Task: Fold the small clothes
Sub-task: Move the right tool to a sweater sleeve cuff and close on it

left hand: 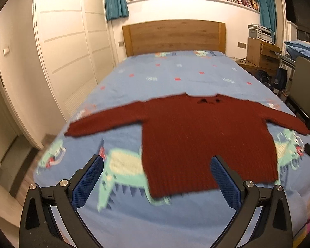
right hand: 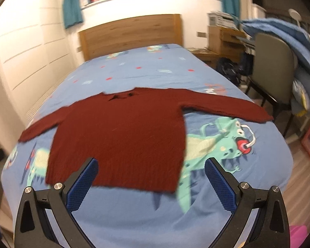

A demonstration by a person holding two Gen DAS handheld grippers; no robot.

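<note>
Sweater lies flat (sleeves spread); right view alone shows dragon's head; both grippers gape empty.

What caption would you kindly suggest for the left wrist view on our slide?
Open left gripper poised above a dark red knitted sweater spread flat, sleeves out, on a blue dinosaur-print bedsheet.

The sweater is matt ribbed knit. The bedsheet is smooth printed cloth. The headboard is grained wood.
</note>
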